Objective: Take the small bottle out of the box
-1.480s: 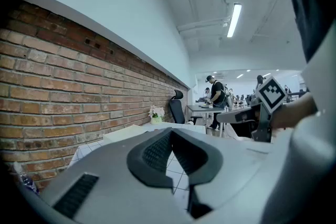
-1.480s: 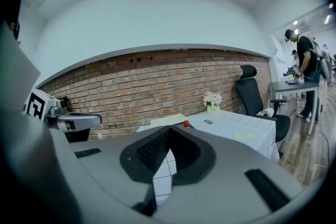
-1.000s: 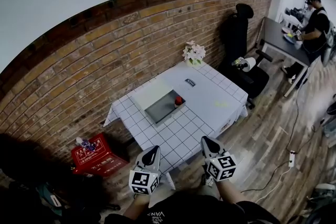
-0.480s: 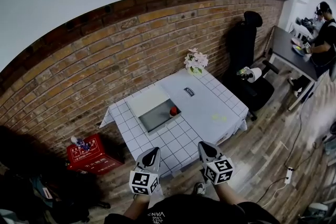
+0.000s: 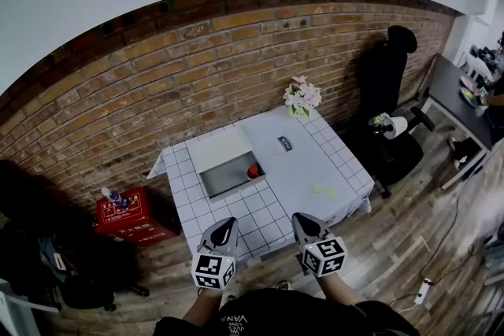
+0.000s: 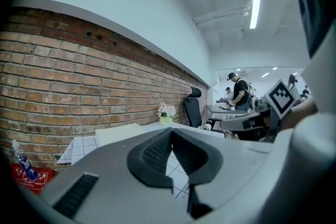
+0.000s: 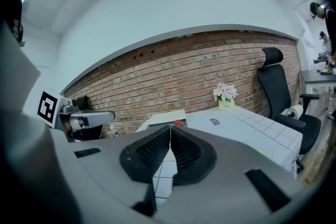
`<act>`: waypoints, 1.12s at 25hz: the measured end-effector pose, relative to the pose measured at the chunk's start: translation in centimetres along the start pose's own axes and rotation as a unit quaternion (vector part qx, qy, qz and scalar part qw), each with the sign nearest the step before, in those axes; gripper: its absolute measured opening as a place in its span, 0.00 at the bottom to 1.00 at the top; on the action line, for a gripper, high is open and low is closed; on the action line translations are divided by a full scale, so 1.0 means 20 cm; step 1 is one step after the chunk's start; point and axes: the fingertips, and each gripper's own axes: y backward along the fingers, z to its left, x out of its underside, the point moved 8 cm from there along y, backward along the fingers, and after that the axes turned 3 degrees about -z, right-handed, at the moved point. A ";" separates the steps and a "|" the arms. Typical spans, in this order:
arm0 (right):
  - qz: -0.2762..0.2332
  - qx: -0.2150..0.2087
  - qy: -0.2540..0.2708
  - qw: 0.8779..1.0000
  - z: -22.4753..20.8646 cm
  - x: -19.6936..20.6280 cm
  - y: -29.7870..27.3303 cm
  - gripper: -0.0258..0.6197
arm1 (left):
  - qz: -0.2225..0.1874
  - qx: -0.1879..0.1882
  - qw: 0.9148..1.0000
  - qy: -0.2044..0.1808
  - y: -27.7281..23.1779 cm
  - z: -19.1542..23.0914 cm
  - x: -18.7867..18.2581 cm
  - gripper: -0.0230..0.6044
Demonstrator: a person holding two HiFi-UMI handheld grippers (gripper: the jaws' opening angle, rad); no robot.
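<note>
A small bottle with a red cap [image 5: 253,171] stands in the right end of an open grey box [image 5: 226,178], whose pale lid [image 5: 220,148] lies back behind it, on a table with a white checked cloth [image 5: 236,215]. My left gripper [image 5: 229,223] and right gripper [image 5: 302,218] hover side by side at the table's near edge, well short of the box. Both are shut with nothing between their jaws. In the right gripper view the red cap [image 7: 178,123] shows just beyond the right gripper [image 7: 170,127]. The left gripper [image 6: 170,131] points past the lid [image 6: 119,134].
A vase of flowers [image 5: 302,97] and a small card [image 5: 285,142] sit on the table's far half. A red crate [image 5: 130,220] stands on the floor to the left, a black office chair [image 5: 391,118] to the right, a brick wall [image 5: 157,90] behind.
The head view has swung, so the table sits more to the left and the person at the right desk has left the frame. Both grippers stay shut and low in view.
</note>
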 end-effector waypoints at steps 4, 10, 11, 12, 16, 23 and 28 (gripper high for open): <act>0.007 -0.021 0.005 1.000 -0.12 -0.02 -0.01 0.04 | -0.001 -0.029 1.000 0.004 -0.06 -0.07 0.02 0.05; 0.010 -0.038 0.008 0.999 -0.25 -0.04 -0.03 0.04 | -0.003 -0.061 0.998 0.009 -0.11 -0.12 0.02 0.05; 0.011 -0.040 0.006 0.999 -0.26 -0.04 -0.03 0.04 | -0.001 -0.062 0.998 0.009 -0.11 -0.13 0.03 0.05; 0.012 -0.041 0.005 0.999 -0.27 -0.04 -0.03 0.04 | 0.001 -0.062 0.998 0.009 -0.12 -0.13 0.03 0.05; 0.015 -0.039 -0.003 0.999 -0.28 -0.03 -0.07 0.04 | 0.004 -0.061 0.998 0.007 -0.17 -0.10 0.04 0.05; 0.014 -0.020 -0.007 1.000 -0.27 -0.04 -0.16 0.04 | 0.010 -0.033 0.999 0.000 -0.34 0.04 0.01 0.05; 0.017 -0.001 -0.011 1.000 -0.27 -0.04 -0.26 0.04 | 0.008 -0.003 1.000 -0.007 -0.48 0.15 -0.05 0.05</act>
